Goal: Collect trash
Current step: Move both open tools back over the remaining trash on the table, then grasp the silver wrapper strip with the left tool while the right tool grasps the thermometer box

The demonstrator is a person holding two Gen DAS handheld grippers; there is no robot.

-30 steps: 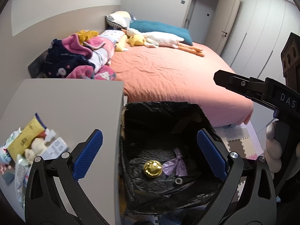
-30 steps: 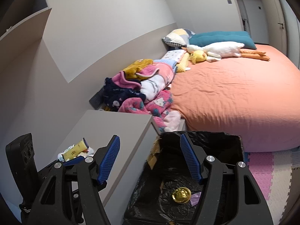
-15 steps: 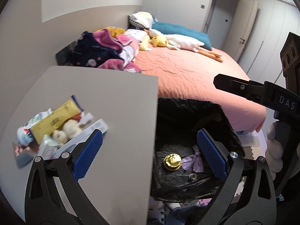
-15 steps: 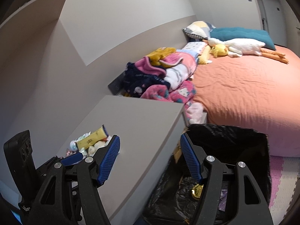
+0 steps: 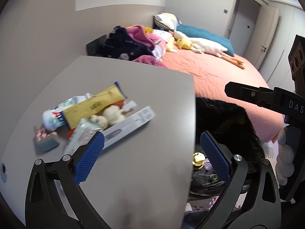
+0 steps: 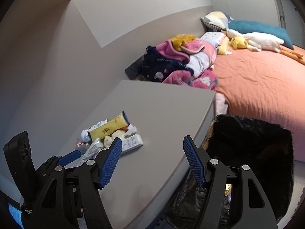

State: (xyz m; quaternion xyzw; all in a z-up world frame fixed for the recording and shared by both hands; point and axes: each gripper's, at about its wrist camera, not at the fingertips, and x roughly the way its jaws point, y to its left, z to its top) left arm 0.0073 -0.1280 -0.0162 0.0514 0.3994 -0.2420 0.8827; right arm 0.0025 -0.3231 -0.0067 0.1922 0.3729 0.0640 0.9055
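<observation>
Both my claws are spread and carry nothing. The trash pile [image 5: 95, 114] lies on the table [image 5: 144, 87], ahead and left of the left claw [image 5: 151, 156], the nearer one. The yellow packet [image 5: 95, 106] runs lower-left to upper-right. The right claw [image 6: 152, 160] hovers between pile and bin [image 6: 247, 145].

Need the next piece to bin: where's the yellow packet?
In both wrist views the yellow packet lies atop the trash pile on the grey table's left part, beside the white box.
</observation>
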